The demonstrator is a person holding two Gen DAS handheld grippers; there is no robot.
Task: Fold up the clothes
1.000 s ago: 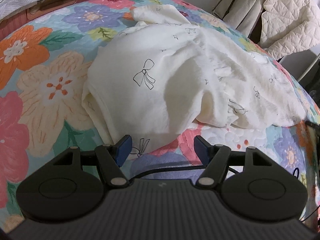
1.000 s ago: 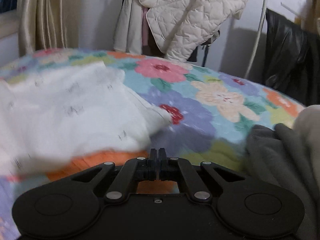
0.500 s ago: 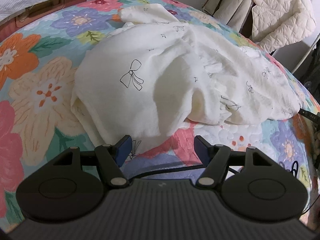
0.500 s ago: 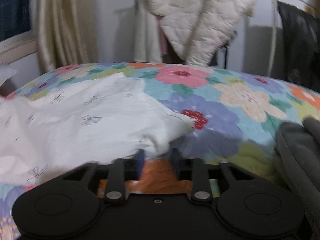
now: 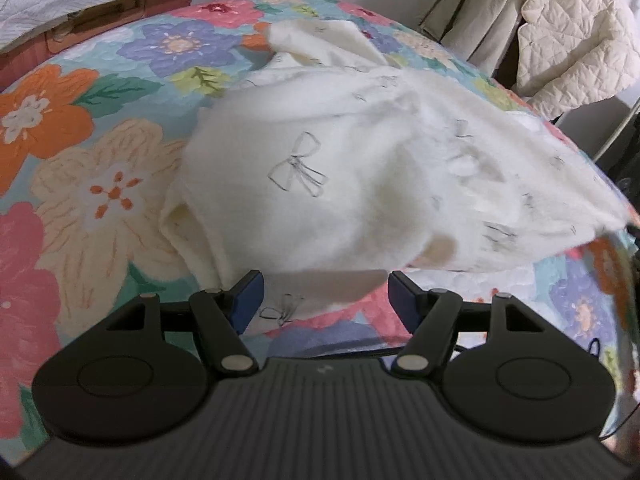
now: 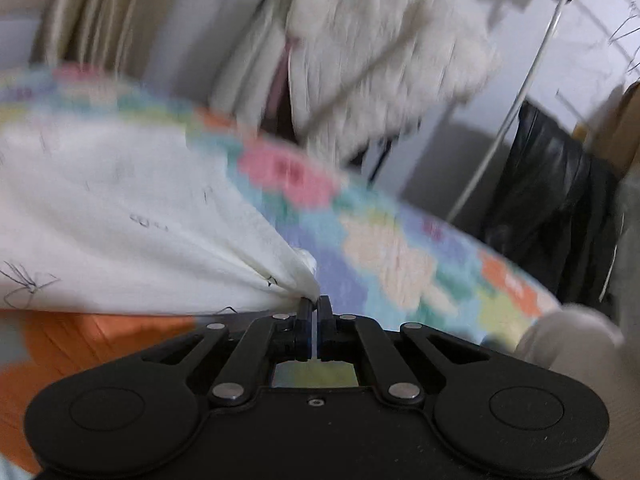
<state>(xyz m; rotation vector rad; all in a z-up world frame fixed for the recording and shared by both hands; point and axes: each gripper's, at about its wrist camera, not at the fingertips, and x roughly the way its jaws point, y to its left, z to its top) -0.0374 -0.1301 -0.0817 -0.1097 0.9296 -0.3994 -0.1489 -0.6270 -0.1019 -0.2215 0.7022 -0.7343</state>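
A cream garment with small black bow prints (image 5: 340,176) lies crumpled on the floral bedspread (image 5: 88,184). In the left wrist view my left gripper (image 5: 322,296) stands open just short of the garment's near hem, nothing between its blue pads. In the right wrist view my right gripper (image 6: 315,306) is shut on a corner of the same garment (image 6: 120,240), which stretches taut from the fingertips toward the left and is lifted off the bed. This view is blurred by motion.
A quilted cream jacket (image 5: 576,36) hangs beyond the bed's far right side, also seen as the jacket (image 6: 384,52) in the right wrist view. A dark garment (image 6: 560,216) hangs at the right. A wooden headboard (image 5: 100,16) borders the far left. A black cable (image 5: 360,348) runs under the left gripper.
My right gripper opened, then shut on the garment's corner and pulled it up and right, stretching the cloth. The left gripper stayed open and moved slightly closer to the hem.
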